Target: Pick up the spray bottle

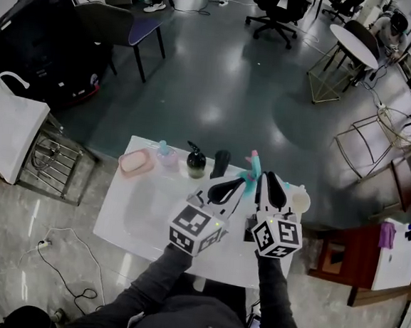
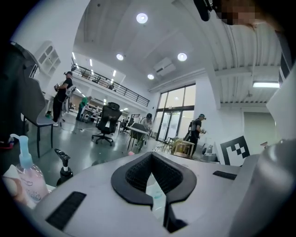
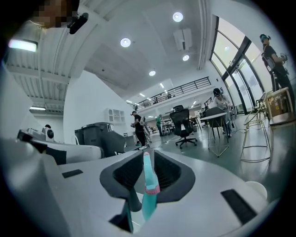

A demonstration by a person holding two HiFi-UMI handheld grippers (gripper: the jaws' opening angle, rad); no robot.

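The teal spray bottle stands upright in the row of things along the far edge of the white table. Both grippers hover level just short of it. My left gripper points at its left side, and the jaws are shut with nothing in them. My right gripper is just to the right of the bottle. In the right gripper view the bottle's teal head with its pink ring shows through the hollow between the jaws. Those jaws stand a narrow crack apart and do not press on it.
Left of the spray bottle in the same row are a black object, a dark pump bottle, a pink pump bottle and a pink soap dish. A white cup sits at the right end. A red cabinet stands beside the table.
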